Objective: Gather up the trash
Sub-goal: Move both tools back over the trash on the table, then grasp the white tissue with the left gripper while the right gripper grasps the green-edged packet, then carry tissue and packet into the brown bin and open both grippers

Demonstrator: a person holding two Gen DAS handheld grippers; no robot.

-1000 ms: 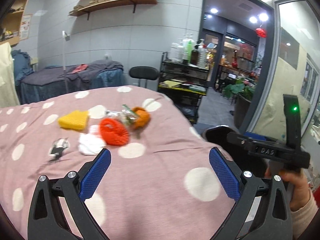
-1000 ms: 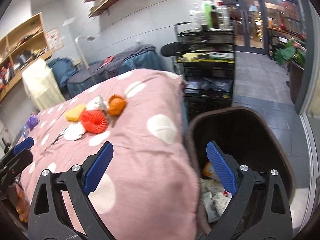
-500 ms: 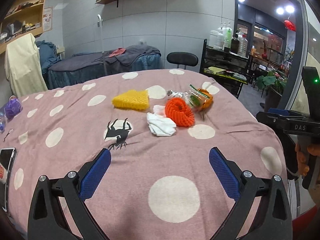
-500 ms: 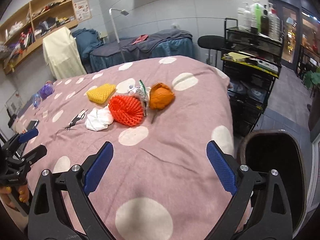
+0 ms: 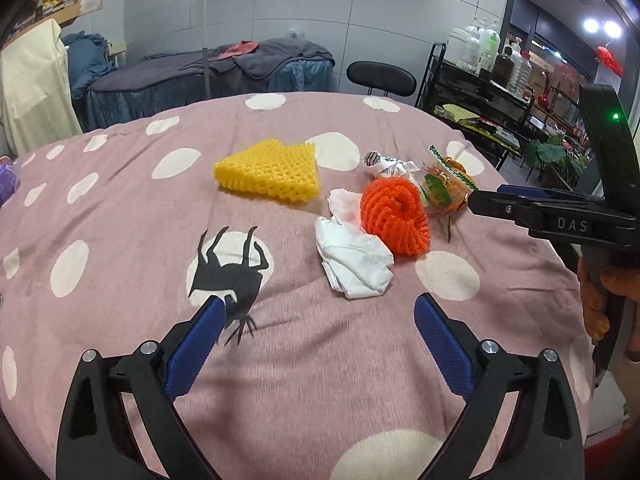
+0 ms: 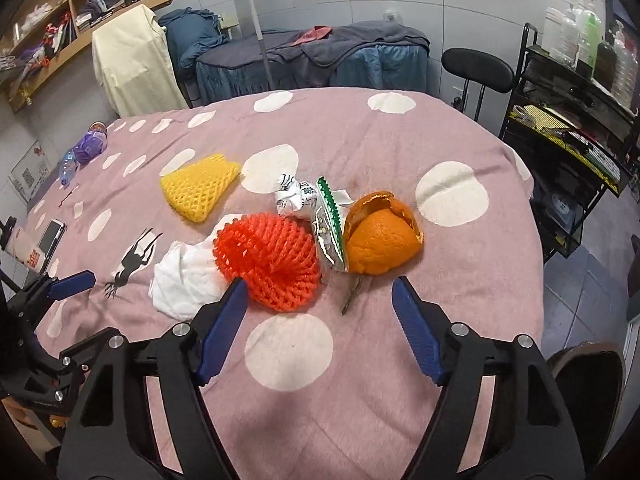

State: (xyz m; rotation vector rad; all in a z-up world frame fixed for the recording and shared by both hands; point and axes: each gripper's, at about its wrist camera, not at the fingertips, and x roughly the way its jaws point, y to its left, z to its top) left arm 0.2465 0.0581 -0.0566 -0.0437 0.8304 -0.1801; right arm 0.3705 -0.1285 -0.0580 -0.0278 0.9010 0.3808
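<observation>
Trash lies in a cluster on the pink dotted cloth [image 5: 132,216]: a yellow foam net [image 5: 269,171], a crumpled white tissue [image 5: 352,258], a red foam net [image 5: 395,217], a green snack wrapper [image 6: 330,222], a crumpled paper wrapper [image 6: 291,197] and an orange peel [image 6: 378,242]. My left gripper [image 5: 320,332] hovers just short of the tissue, its jaws closing with nothing between them. My right gripper [image 6: 320,318] hangs just before the red net [image 6: 269,261] and the peel, jaws closing on empty air; it also shows side-on as the right gripper [image 5: 486,202] near the wrapper.
A dark trash bin [image 6: 588,384] stands off the table's right edge. A phone [image 6: 50,238] and a purple bottle [image 6: 86,150] lie at the far left. A black chair [image 6: 478,70], a metal shelf cart [image 6: 576,120] and a covered bed [image 6: 320,56] stand behind the table.
Both grippers swung from the bin side over the table and closed in on the trash cluster. The right jaws have narrowed noticeably, the left slightly.
</observation>
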